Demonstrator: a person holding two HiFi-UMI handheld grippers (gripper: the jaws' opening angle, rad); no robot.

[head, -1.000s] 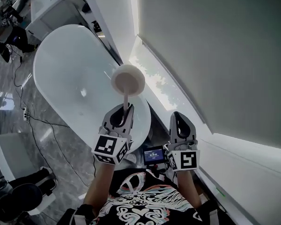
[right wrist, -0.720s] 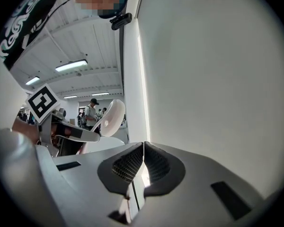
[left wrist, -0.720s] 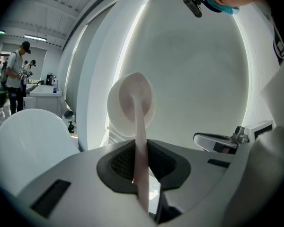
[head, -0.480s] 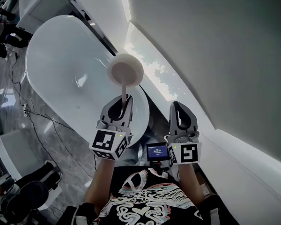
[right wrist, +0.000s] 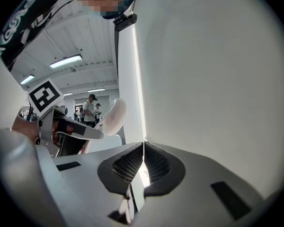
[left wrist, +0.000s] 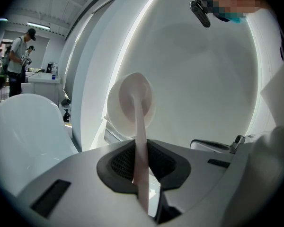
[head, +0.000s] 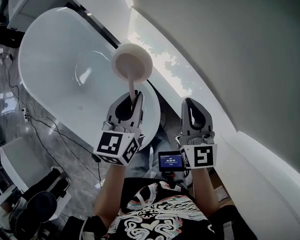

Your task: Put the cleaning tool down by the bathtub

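Note:
The cleaning tool is a pale round pad on a thin pinkish handle. My left gripper is shut on that handle and holds the tool upright above the near end of the white bathtub. In the left gripper view the handle runs up between the jaws to the round head. My right gripper stands beside it to the right, shut with nothing between its jaws. The right gripper view shows the tool's head and the left gripper at its left.
A white sloped wall panel with a lit strip runs along the tub's right side. Cables lie on the grey marble floor left of the tub. A black stool stands at lower left. People stand far off.
Both grippers and the tool have drifted slightly up in the head view, and the bathtub has shifted left and up as the head turned. The grip on the handle is unchanged.

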